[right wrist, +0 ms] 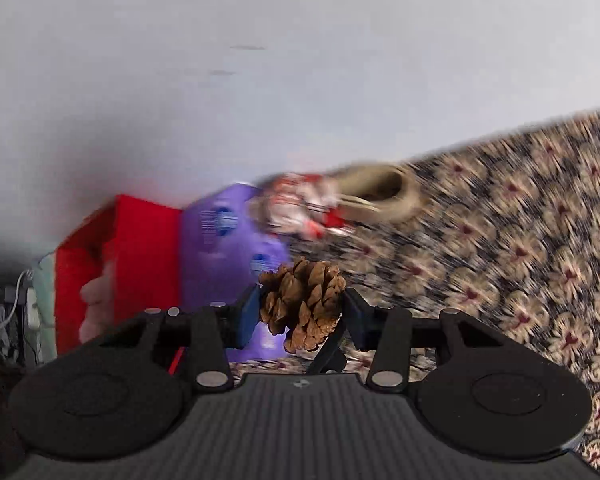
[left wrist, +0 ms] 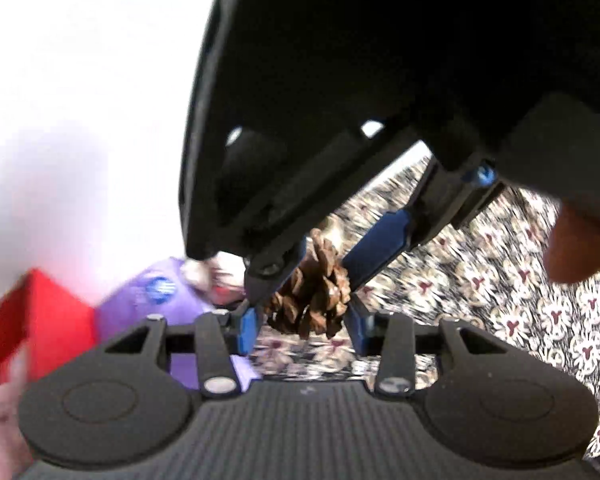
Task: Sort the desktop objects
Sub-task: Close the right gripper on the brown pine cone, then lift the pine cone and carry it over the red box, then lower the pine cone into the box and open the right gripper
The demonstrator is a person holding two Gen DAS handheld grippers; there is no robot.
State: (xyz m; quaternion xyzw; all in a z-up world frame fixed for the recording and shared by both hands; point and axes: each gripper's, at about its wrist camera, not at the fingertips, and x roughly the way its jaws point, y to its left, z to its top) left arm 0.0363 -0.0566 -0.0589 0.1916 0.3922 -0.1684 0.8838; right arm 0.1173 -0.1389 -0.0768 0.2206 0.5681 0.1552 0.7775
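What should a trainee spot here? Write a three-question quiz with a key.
1. True or false: the pinecone lies on the cloth.
2. The box beside the purple pack is: A red, B green, C yellow.
3. Fill in: the ____ gripper shows at the top of the left wrist view.

Key:
1. False. The right gripper clamps it clear of the cloth.
2. A.
3. Right.
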